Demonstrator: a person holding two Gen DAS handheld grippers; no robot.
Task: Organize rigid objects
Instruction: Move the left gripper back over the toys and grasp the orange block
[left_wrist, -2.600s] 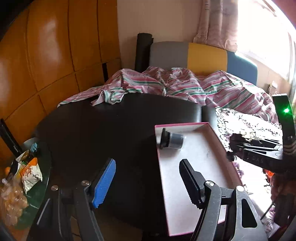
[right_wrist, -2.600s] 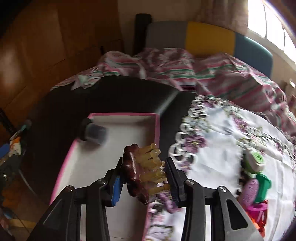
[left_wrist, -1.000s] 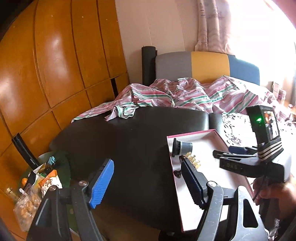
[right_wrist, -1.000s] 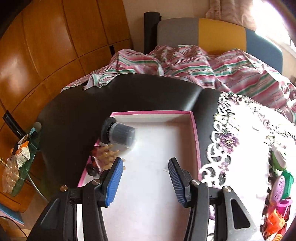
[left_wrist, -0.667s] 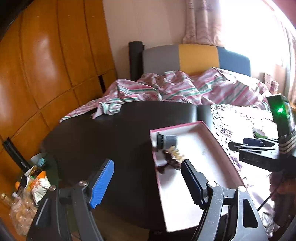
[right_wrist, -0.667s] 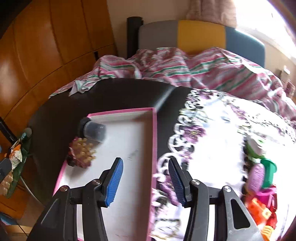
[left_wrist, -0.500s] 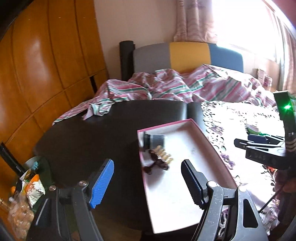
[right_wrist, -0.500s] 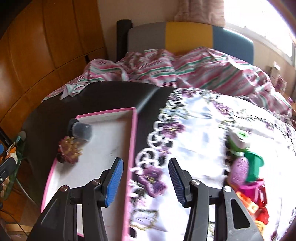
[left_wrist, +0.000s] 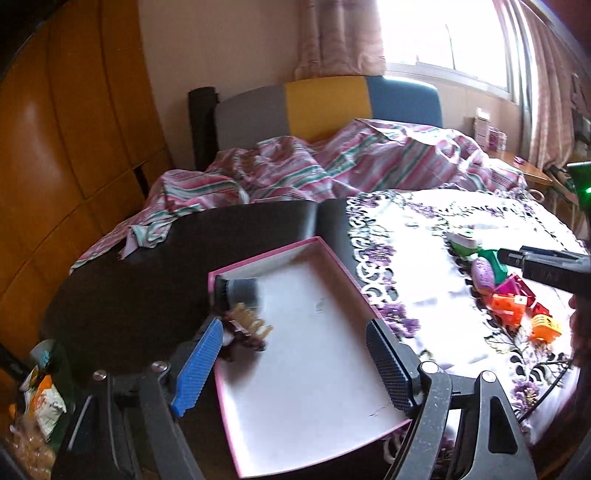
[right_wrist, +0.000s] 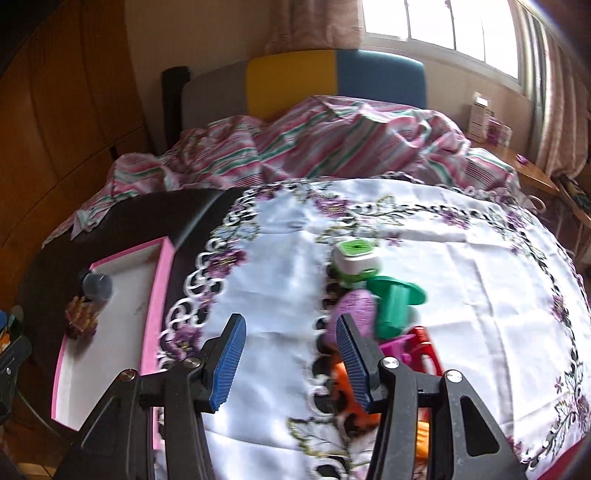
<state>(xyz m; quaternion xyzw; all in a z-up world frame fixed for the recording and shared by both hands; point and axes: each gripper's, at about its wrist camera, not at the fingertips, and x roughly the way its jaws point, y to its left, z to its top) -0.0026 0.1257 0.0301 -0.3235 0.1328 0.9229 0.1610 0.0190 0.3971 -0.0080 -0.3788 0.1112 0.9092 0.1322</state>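
In pink tray (left_wrist: 334, 254): hair claw (left_wrist: 246, 325), grey cap (left_wrist: 240, 291); toy pile (right_wrist: 384, 317) left on table; both jaws spread, empty.

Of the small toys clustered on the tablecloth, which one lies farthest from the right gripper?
The white block with the green top; the purple oval, green spool and orange pieces lie nearer the right gripper.

The left wrist camera looks forward and down from close above the pink tray (left_wrist: 325, 254), with the dark tabletop (left_wrist: 140, 291) beyond. The right wrist camera sits further right, close over the white cloth (right_wrist: 461, 258) and the toys (right_wrist: 395, 299). Both views share the tray, the toys, the cloth and the bed (right_wrist: 332, 144) behind.
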